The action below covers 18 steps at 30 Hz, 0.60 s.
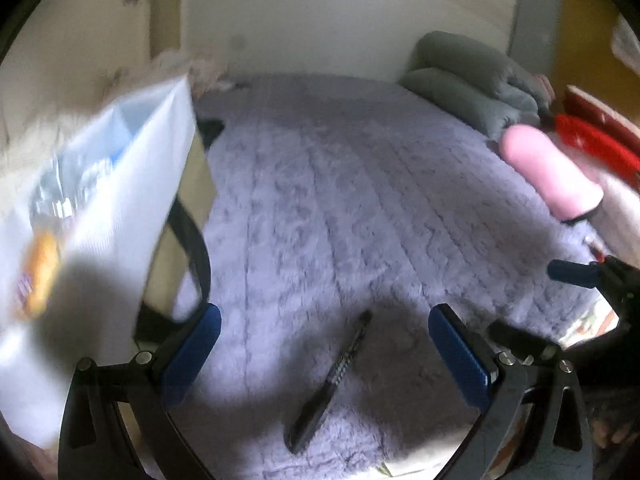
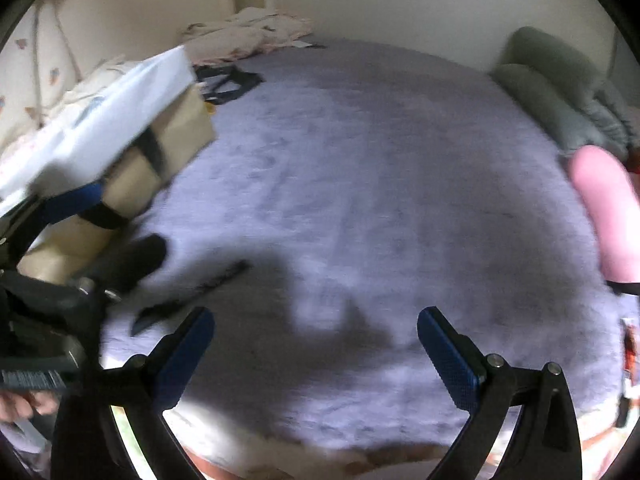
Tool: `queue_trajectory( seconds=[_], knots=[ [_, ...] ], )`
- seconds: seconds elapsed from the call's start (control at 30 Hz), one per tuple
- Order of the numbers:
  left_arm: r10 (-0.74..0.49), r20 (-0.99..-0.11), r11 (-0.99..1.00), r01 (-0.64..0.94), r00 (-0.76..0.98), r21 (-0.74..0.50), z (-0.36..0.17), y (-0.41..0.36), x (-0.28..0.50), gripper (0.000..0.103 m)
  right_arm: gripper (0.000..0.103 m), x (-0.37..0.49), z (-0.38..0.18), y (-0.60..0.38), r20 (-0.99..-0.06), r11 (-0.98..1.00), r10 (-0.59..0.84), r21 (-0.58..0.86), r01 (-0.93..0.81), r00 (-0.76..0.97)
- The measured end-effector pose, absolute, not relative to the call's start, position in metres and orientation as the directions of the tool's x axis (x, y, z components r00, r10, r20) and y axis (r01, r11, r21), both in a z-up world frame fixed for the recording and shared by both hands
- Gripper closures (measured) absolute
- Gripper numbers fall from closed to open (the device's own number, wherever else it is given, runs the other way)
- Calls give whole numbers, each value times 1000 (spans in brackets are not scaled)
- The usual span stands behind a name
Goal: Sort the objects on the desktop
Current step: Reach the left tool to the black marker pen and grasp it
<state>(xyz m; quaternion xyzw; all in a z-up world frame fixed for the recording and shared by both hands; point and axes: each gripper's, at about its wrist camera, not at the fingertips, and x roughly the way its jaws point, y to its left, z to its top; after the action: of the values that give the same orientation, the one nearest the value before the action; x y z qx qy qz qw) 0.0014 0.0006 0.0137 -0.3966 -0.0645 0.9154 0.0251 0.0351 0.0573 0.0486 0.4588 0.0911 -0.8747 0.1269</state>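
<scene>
A slim black pen-like tool (image 1: 332, 376) lies on the fluffy lilac blanket (image 1: 360, 200). It sits between the spread fingers of my left gripper (image 1: 324, 344), which is open and holds nothing. In the right wrist view the same tool (image 2: 192, 296) lies left of my right gripper (image 2: 316, 344), also open with only blanket between its fingers. A white bag (image 1: 100, 200) and a beige bag with black straps (image 2: 176, 136) stand at the left. A pink cylinder (image 2: 604, 208) lies at the right edge.
Grey pillows (image 1: 472, 80) are stacked at the back right by the wall. A red item (image 1: 592, 140) lies beyond the pink cylinder (image 1: 552, 168). Crumpled cream cloth (image 2: 248, 32) is heaped at the back left. A hand (image 2: 24, 404) shows at the bottom left.
</scene>
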Motion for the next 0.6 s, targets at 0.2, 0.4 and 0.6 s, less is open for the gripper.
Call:
queue_trajectory(
  seconds=[0.2,0.4,0.6],
  knots=[
    [6,-799,-994,-89,-601,59,-19,37,-3,1,0,35,63,84,-798,-979,-125,1,205,-589],
    [57,-879,-997,-81,-474,-21,-62,39,-22,38,0,27,59,93,-814,-977,-183,90,192,-551],
    [20,-862,-995,-95,-506,32,-69,49,-17,42,0,28,59,93,-815,-973,-209,116,202,-540]
  ],
)
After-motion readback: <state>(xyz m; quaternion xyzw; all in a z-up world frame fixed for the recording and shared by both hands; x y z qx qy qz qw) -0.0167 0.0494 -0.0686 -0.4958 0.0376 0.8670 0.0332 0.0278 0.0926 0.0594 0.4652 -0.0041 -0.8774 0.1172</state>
